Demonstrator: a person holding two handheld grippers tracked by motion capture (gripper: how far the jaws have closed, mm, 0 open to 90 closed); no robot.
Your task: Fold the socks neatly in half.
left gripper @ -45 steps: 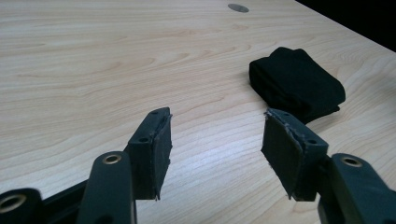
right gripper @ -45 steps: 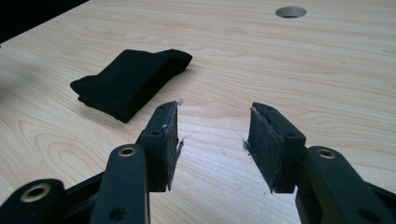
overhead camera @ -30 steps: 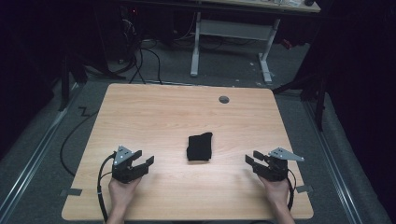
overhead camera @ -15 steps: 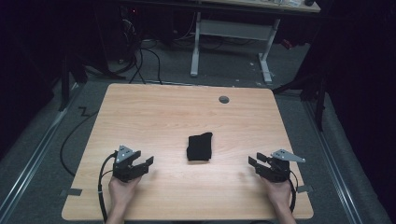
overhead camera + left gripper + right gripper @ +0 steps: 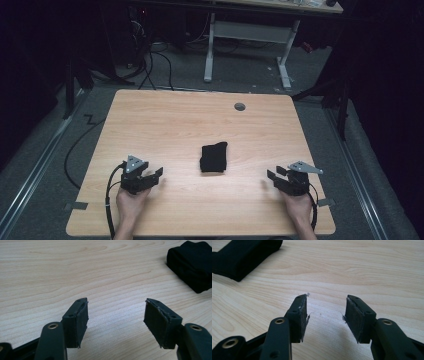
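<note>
Folded black cloth (image 5: 214, 158) lengthwise toward table's far edge; both tongs wide, empty.

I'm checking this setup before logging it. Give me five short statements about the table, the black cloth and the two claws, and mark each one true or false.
1. The folded black cloth lies on the wooden table between the two claws. True.
2. The left claw is shut on the cloth. False: its jaws stand open over bare wood, apart from the cloth.
3. The right claw is open and holds nothing. True.
4. The cloth is spread out flat across the table. False: it is folded into a small compact bundle.
5. A small round grey grommet sits near the table's far edge. True.
</note>
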